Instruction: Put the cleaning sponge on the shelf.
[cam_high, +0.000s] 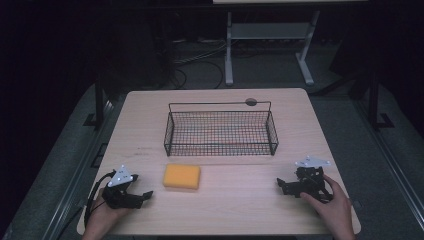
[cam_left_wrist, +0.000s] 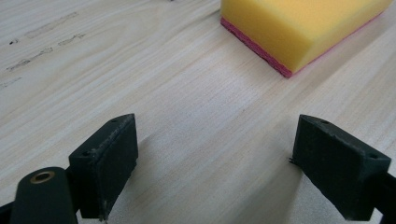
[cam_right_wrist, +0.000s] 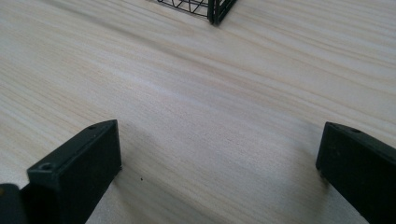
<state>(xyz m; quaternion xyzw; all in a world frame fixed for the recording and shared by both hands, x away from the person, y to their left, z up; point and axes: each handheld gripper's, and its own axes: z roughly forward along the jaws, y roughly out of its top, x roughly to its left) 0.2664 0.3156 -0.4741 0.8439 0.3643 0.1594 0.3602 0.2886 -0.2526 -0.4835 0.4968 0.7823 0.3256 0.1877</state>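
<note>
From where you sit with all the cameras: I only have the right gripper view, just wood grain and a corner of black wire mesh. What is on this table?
Observer: That mesh is a black wire basket standing at the table's far middle, nothing visible inside it.
Operator: Anything else to handle?
Observer: A yellow sponge lies in front of the basket, apart from it. The left gripper view shows a pink layer on its underside.
Operator: Which gripper is closer to it?
Observer: The left gripper, resting just left of the sponge with its jaws wide apart and nothing between them.
Operator: And mine?
Observer: The right gripper sits near the right front edge, jaws also open.
</note>
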